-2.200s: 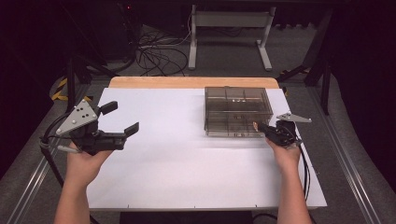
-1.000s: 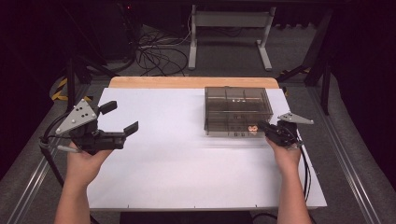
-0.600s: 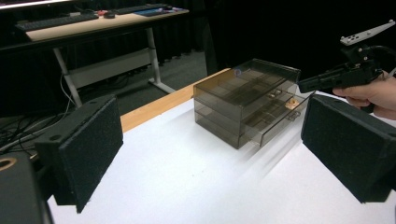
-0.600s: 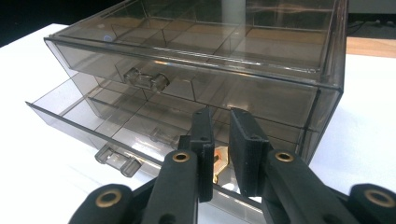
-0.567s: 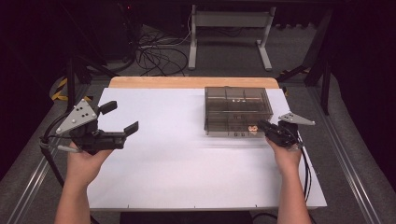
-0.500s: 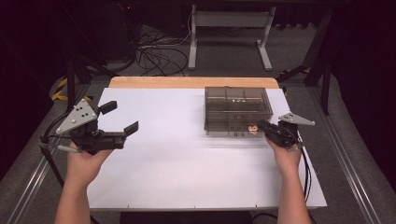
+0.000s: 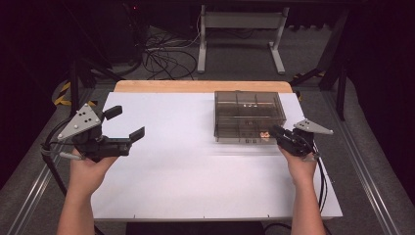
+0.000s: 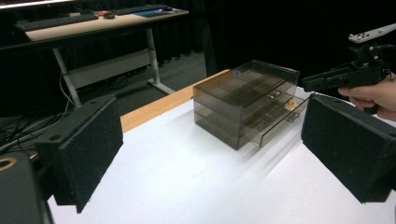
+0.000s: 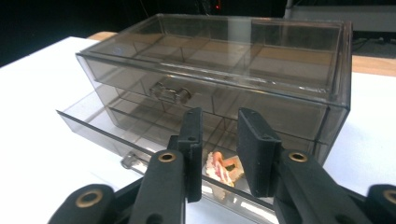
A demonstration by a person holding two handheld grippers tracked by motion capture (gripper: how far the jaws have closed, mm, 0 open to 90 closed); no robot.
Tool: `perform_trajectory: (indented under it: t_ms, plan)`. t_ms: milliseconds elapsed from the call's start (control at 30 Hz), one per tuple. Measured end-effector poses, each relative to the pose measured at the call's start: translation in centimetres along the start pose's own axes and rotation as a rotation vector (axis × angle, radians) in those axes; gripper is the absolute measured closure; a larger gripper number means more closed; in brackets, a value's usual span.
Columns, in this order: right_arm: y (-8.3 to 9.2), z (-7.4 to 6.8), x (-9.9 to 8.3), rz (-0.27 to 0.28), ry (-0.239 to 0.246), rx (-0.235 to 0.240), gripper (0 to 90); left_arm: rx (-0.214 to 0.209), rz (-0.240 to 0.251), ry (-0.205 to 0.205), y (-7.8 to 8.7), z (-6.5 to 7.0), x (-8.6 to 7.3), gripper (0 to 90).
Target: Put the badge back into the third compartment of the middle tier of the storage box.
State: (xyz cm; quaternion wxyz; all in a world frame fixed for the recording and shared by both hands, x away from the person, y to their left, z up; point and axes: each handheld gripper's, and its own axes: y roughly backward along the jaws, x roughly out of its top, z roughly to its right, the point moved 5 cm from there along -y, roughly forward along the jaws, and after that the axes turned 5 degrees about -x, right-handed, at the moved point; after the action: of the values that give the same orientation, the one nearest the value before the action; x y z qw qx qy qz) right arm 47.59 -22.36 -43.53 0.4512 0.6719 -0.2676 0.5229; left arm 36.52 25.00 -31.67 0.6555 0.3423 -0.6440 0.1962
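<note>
right tongs [image 9: 219, 154]: jaws have just been opening and now stand parted, released, with nothing pressed between the pads; they hang just above the small item.
item [image 9: 223, 169]: a small pink and tan piece, lying in the near right compartment of the open bottom drawer, below the gap between the jaws; in the high view it shows at the box's front right corner [image 7: 265, 134].
drawer [image 9: 100, 126]: bottom one of the tinted box, pulled out toward the person; the upper drawer with its clear handle is shut.
box [image 7: 249, 115]: on the white desk [image 7: 181, 166], right of centre, near the far wooden edge.
meaning: the item looks just let go, so the drop into the drawer seems done; closing the drawer is likely what is left.
left tongs [image 7: 128, 126]: released, jaws wide apart and empty, held over the left side of the desk, well apart from the box.
versus 2.2 s ago: box, drawer and left tongs sit as they did; the right tongs have eased a little back from the box front, and the item now shows clear of them.
</note>
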Motion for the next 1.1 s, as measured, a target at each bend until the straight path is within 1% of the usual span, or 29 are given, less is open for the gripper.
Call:
perform_trajectory:
  t_ms: [233, 433, 967, 1100]
  plan:
    - [0.9, -0.4, 0.4, 0.033, 0.001, 0.010, 68.0, 0.000, 0.001, 0.000, 0.0, -0.1, 0.0, 6.2]
    - [1.3, -0.9, 0.5, 0.050, 0.007, 0.032, 63.5, -0.002, 0.001, 0.010, 0.0, -0.1, -0.1, 6.2]
    - [3.0, -1.8, 1.6, 0.134, 0.001, 0.082, 53.6, 0.001, 0.002, 0.010, 0.1, -0.2, -0.1, 6.1]
    - [3.4, -2.0, 1.9, 0.155, 0.008, 0.092, 51.0, 0.000, 0.001, 0.010, 0.1, -0.2, -0.1, 6.1]
